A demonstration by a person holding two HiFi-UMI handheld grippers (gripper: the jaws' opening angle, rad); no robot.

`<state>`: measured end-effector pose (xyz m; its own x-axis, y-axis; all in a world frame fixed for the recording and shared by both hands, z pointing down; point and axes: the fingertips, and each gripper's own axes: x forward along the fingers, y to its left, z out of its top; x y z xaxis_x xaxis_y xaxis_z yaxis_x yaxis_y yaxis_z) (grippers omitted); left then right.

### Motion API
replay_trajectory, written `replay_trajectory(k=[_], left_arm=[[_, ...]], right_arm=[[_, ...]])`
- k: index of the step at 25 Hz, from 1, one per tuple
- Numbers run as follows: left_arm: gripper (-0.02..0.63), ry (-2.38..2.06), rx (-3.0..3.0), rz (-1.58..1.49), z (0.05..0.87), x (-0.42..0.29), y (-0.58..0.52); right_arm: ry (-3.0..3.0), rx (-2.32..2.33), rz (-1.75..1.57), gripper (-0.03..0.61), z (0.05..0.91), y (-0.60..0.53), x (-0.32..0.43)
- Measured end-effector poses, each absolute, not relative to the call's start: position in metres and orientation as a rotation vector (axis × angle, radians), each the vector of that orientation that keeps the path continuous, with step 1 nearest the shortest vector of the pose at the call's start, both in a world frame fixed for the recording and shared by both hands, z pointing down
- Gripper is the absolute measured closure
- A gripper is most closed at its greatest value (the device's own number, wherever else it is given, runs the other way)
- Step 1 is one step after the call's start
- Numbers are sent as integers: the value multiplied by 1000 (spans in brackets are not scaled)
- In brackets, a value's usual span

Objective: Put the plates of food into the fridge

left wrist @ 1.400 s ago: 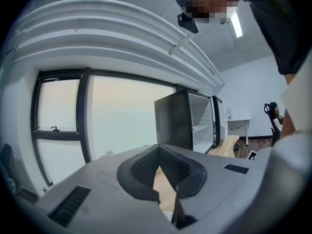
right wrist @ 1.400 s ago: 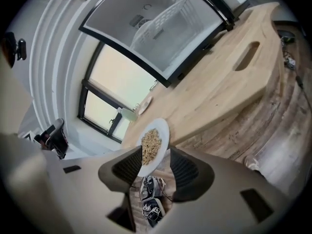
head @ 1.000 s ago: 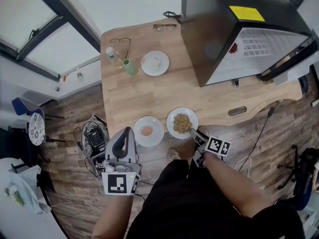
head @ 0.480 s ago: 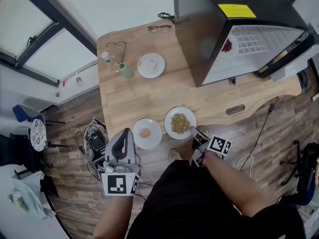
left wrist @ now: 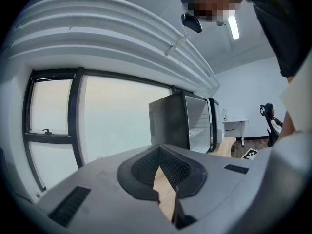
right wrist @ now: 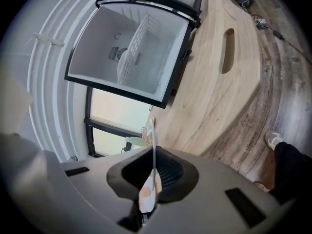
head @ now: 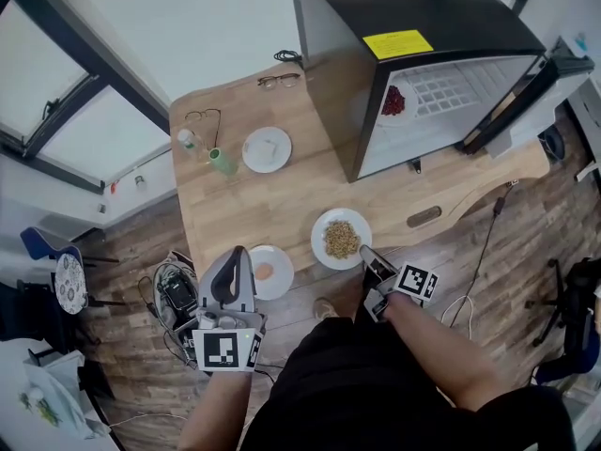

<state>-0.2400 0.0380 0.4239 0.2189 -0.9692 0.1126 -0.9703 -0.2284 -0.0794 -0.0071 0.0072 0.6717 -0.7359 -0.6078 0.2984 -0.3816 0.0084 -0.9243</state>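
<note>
A white plate of brown grains [head: 342, 239] hangs over the near edge of the wooden table [head: 272, 205]. My right gripper [head: 365, 256] is shut on its near rim; the jaws have just been closing with the rim between them. In the right gripper view the plate [right wrist: 152, 130] shows edge-on between the pads. A plate with a pink piece [head: 266, 272] lies at the table's near left, just ahead of my left gripper [head: 237, 255], which is shut and holds nothing. A third plate with white food [head: 267, 148] sits farther back. The black fridge [head: 413, 17] stands open, with a plate of red food [head: 392, 100] inside.
A green bottle [head: 222, 163] and a small clear bottle [head: 188, 139] stand at the table's far left, with two pairs of glasses [head: 201, 116] behind them. The fridge door [head: 526, 87] swings out to the right. A bag and cables [head: 177, 289] lie on the floor at the left.
My right gripper closed on the grain plate's rim and raised it, carrying it away from the pink plate toward the fridge. My left gripper edged toward the pink plate.
</note>
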Motion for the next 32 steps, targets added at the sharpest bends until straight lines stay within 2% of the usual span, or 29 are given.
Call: replay_trajectory(k=[32], left_arm=[[609,-1838,2643,28,359,-148,-64]], right_arm=[[1980,-1174,-1492,546,557,-81,134]])
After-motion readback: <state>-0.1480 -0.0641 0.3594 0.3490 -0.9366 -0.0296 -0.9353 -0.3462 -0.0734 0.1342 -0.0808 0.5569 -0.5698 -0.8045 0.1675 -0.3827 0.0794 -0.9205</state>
